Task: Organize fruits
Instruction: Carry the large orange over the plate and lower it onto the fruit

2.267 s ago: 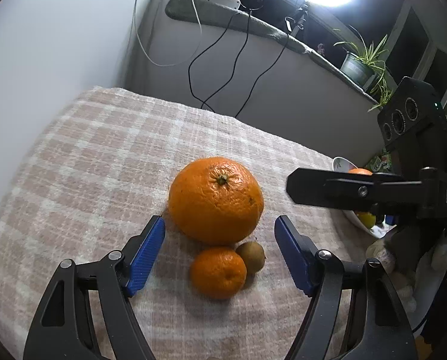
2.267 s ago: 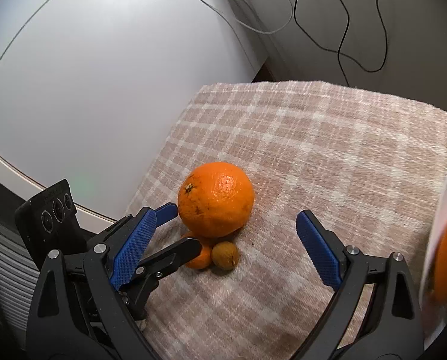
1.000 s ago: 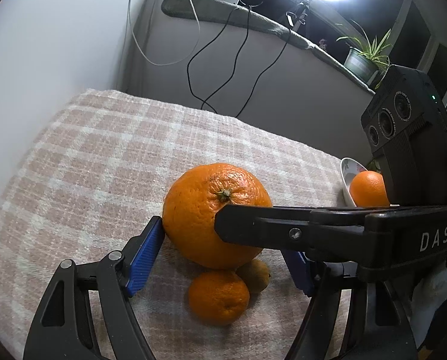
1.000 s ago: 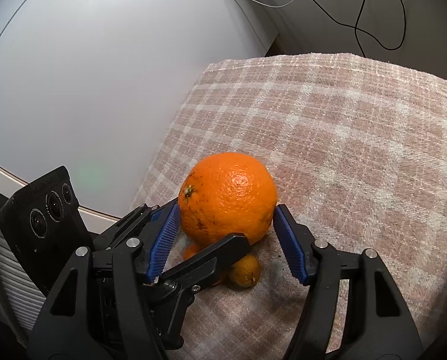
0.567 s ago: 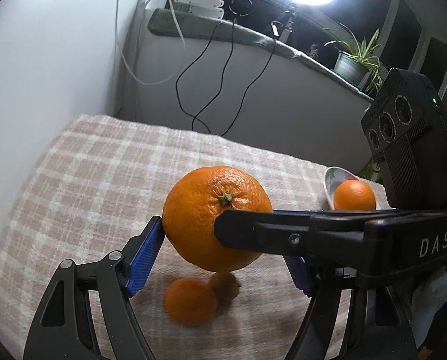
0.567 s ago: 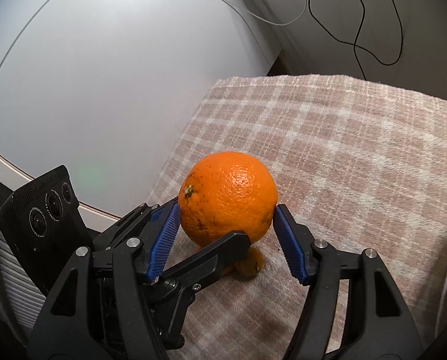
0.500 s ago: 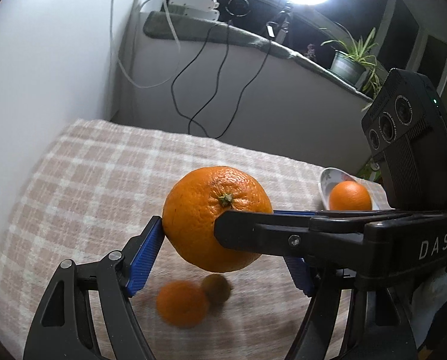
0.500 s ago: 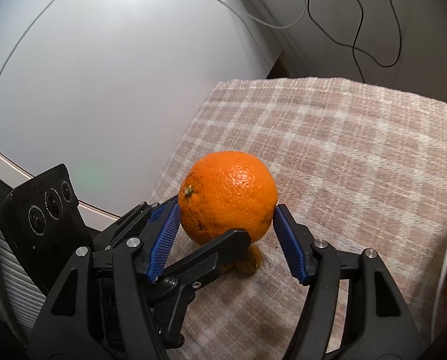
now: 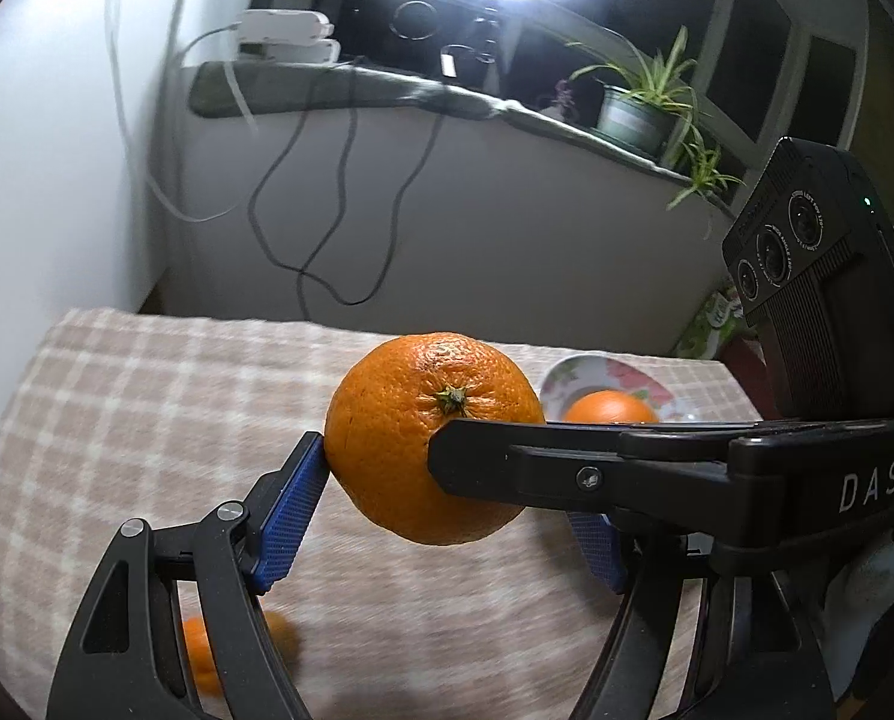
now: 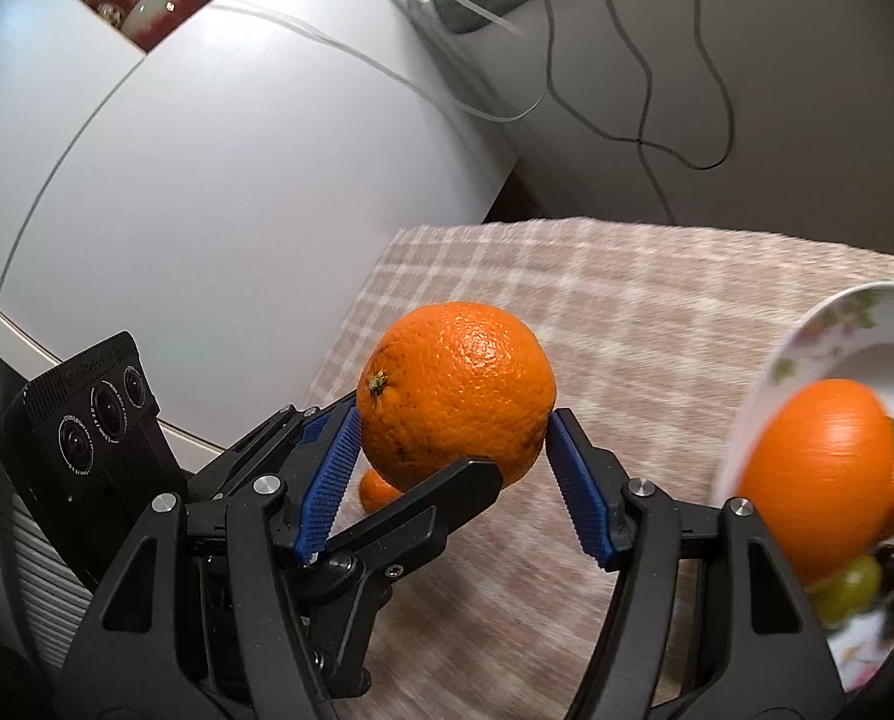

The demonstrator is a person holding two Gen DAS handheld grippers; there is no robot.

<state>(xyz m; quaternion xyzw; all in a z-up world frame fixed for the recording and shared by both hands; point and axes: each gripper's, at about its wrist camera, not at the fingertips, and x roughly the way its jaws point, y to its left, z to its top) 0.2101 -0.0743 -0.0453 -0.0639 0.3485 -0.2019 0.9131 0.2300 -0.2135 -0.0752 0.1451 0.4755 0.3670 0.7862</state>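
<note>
The big orange [image 9: 414,438] hangs in the air above the checked cloth [image 9: 135,396], clamped from four sides by both tools at once. The left gripper [image 9: 453,519] has its jaws spread wide around the fruit: its blue pad [image 9: 285,525] presses the orange's left flank, and the opposite pad is mostly hidden behind the other tool's black finger. The right gripper [image 10: 454,489] closes on the same orange [image 10: 456,390] from a crossing angle, its two blue pads [image 10: 576,495] pressed against either side of the fruit, so the fingers of each tool pass across the other's view. Below the held fruit, a small orange [image 9: 198,654] lies on the cloth, blurred and partly behind the left gripper's finger. Toward the right stands a flowered bowl [image 10: 807,336] on the cloth, holding another orange [image 10: 819,468], a green grape [image 10: 849,591] and smaller fruit. Beyond the table run black cables [image 9: 327,180] down a pale wall, under a sill with a potted plant [image 9: 645,102].
</note>
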